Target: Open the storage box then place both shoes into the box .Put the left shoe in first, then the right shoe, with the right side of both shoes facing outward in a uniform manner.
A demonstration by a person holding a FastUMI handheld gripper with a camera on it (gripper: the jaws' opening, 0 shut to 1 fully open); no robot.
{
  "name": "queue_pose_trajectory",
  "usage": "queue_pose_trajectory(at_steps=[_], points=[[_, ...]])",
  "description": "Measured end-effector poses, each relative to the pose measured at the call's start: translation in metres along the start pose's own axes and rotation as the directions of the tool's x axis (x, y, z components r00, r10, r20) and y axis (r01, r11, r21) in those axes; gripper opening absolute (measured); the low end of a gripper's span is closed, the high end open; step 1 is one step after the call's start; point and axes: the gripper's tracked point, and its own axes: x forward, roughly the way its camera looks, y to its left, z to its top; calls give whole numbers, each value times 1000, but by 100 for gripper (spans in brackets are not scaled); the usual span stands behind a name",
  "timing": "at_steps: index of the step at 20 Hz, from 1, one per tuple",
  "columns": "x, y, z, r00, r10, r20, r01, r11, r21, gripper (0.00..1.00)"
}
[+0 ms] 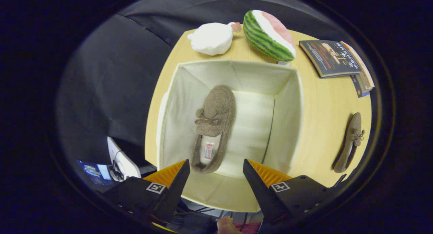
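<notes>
A cream fabric storage box (287, 105) stands open on the round wooden table (324, 125), seen from above. One brown felt shoe (212, 125) with a small bow lies on the box floor along its left wall, heel toward me. The second brown shoe (350, 142) lies on the table to the right of the box. My gripper (216, 166) hovers open above the box's near edge, its fingers spread wide with nothing between them; the heel of the boxed shoe shows just beyond the left finger.
Behind the box sit a white plush toy (211, 38) and a watermelon-slice plush (269, 36). A stack of books (338, 59) lies at the table's far right. To the left, below the table, a white device and a screen (111, 166) show. A fingertip (225, 225) peeks between the gripper bodies.
</notes>
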Motion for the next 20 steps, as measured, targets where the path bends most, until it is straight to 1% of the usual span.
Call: queue_pose_trajectory(at_steps=[2, 4, 6, 9, 11, 14, 17, 20], points=[[-29, -15, -4, 999, 23, 29, -23, 1000, -13, 96], [-55, -38, -9, 998, 31, 57, -31, 1000, 0, 97], [-76, -68, -16, 996, 28, 81, -29, 1000, 11, 96], [-94, -124, -25, 993, -7, 115, 3, 999, 34, 96], [-94, -167, -34, 992, -45, 121, 37, 997, 66, 96], [-83, -237, -47, 984, -134, 117, 121, 986, 116, 97], [-71, -300, -59, 977, -187, 98, 166, 968, 186, 97], [-61, -350, -72, 968, -237, 77, 213, 947, 242, 97]])
